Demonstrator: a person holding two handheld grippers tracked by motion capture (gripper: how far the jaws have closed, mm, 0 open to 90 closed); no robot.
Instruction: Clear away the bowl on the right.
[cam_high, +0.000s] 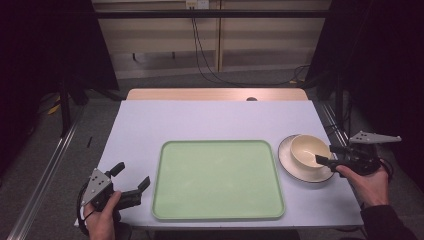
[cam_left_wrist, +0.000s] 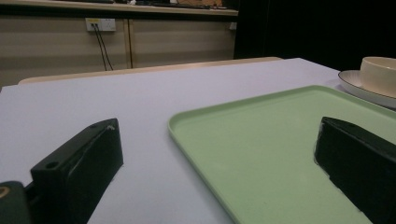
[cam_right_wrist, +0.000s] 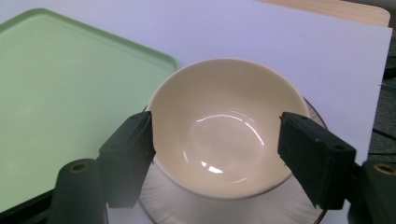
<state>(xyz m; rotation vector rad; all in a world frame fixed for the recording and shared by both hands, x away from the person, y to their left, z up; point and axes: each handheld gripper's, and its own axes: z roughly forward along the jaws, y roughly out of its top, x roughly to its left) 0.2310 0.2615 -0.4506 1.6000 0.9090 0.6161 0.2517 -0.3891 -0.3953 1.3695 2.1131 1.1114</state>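
A cream bowl (cam_high: 307, 149) (cam_right_wrist: 219, 93) stands empty on a white saucer (cam_high: 295, 167) (cam_right_wrist: 280, 205) at the table's right side. My right gripper (cam_high: 324, 154) (cam_right_wrist: 217, 126) reaches in from the right at the bowl's near rim. Its jaws stand apart, one on each side of the bowl's near part, and I cannot see them pressing on it. My left gripper (cam_high: 133, 173) (cam_left_wrist: 219, 140) rests open and empty at the front left. One of its jaws is over the table and the other over the corner of the empty green tray (cam_high: 217, 180) (cam_left_wrist: 261, 154) (cam_right_wrist: 56, 93).
The tray lies in the middle of the pale lavender table (cam_high: 200, 120), close to the front edge. A wooden strip (cam_high: 215, 94) runs along the table's far edge. Cables (cam_high: 205, 60) hang down the wall behind. The bowl (cam_left_wrist: 379, 72) and saucer (cam_left_wrist: 359, 88) sit just right of the tray.
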